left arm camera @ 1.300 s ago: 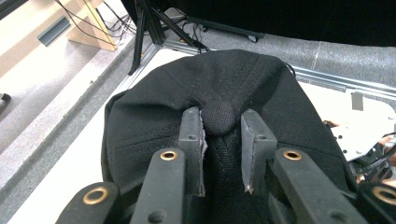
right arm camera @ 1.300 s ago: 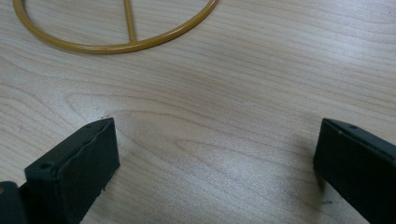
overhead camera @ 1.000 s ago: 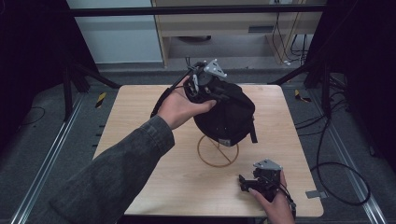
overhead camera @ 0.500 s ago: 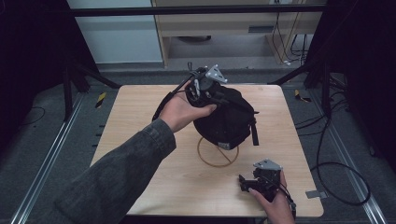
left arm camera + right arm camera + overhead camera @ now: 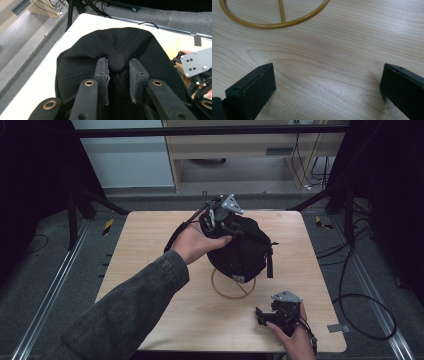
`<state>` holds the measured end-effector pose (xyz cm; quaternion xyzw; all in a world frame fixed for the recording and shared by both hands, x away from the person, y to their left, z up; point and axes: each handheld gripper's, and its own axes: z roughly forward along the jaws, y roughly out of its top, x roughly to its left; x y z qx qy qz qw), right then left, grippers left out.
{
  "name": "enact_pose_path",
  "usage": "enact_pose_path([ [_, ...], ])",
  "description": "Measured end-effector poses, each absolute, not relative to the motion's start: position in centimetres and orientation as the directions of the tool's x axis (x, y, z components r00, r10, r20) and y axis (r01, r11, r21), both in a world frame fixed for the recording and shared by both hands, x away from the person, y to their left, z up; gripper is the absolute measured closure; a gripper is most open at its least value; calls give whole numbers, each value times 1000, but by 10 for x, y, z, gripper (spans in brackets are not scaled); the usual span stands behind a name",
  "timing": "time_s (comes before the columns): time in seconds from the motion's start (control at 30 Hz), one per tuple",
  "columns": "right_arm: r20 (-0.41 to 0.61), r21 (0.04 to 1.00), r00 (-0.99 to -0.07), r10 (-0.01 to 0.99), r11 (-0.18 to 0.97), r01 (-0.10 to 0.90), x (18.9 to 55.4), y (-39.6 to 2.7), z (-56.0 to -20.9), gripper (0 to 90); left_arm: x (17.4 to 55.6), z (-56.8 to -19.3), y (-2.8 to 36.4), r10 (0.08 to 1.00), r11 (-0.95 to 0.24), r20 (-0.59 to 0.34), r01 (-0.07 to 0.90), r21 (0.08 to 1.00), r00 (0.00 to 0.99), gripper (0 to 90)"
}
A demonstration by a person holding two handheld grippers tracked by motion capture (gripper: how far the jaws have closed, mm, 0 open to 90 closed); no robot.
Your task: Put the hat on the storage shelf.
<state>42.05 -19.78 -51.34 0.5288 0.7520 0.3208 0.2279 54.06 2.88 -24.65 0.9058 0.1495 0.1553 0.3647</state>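
Note:
A black cap sits over a wire stand whose yellow ring base lies on the wooden table. My left gripper reaches the cap from the left. In the left gripper view it is shut on the round button at the crown of the cap, one pad on each side. My right gripper rests low near the table's front right. Its jaws stand wide open over bare wood, just short of the ring base.
Dark metal frame legs stand at the back corners of the table. Cables trail on the grey floor to the right. A pale wooden cabinet stands behind the table. The grey plate of the right gripper lies just beyond the cap.
My left gripper and the cap have shifted slightly right and toward me, staying closed on the button. The right gripper has not moved.

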Motion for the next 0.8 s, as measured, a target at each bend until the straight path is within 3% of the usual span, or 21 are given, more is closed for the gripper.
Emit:
enact_pose_path([
  [0.8,-5,724,-337,942,235,648,421,-198,-513,4,542,-254,31,386,-690,180,154,707,905,684],
])
